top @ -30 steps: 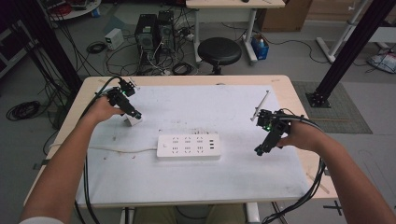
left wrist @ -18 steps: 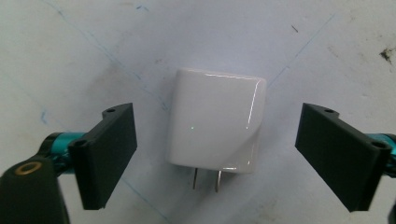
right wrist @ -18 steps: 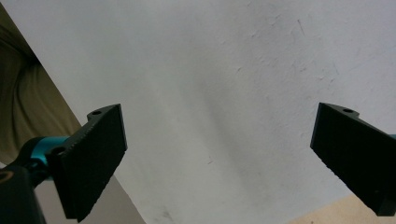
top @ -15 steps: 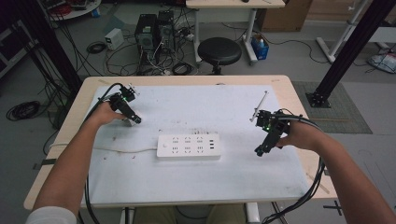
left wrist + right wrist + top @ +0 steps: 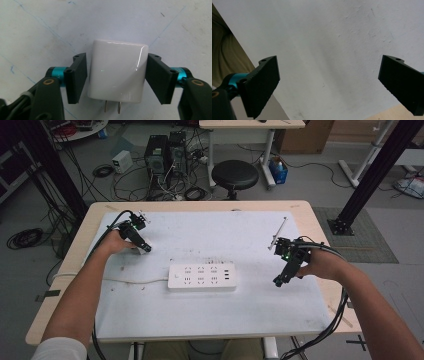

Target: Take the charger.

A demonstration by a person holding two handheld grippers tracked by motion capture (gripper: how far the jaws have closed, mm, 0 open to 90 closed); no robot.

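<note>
A white wall charger (image 5: 117, 71) lies on the white mat with its two metal prongs pointing toward the camera. My left gripper (image 5: 116, 80) has just been closing on it, and both black pads now sit against its sides. From above, the left gripper (image 5: 141, 246) is low over the mat at the back left, with the charger (image 5: 146, 249) at its tip. A white power strip (image 5: 201, 276) lies in the middle of the mat. My right gripper (image 5: 280, 281) hovers at the right with its jaws wide apart. Between the jaws of the right gripper (image 5: 329, 87) there is only bare mat.
The strip's white cable (image 5: 125, 280) runs left across the mat (image 5: 210, 320) and off the table. A thin pale rod (image 5: 278, 231) lies at the back right. The wooden table edge (image 5: 320, 245) borders the mat. A black stool (image 5: 235, 174) stands beyond the table.
My left gripper has sunk toward the mat and its jaws have closed in around the white charger. The right gripper has stayed where it was.
</note>
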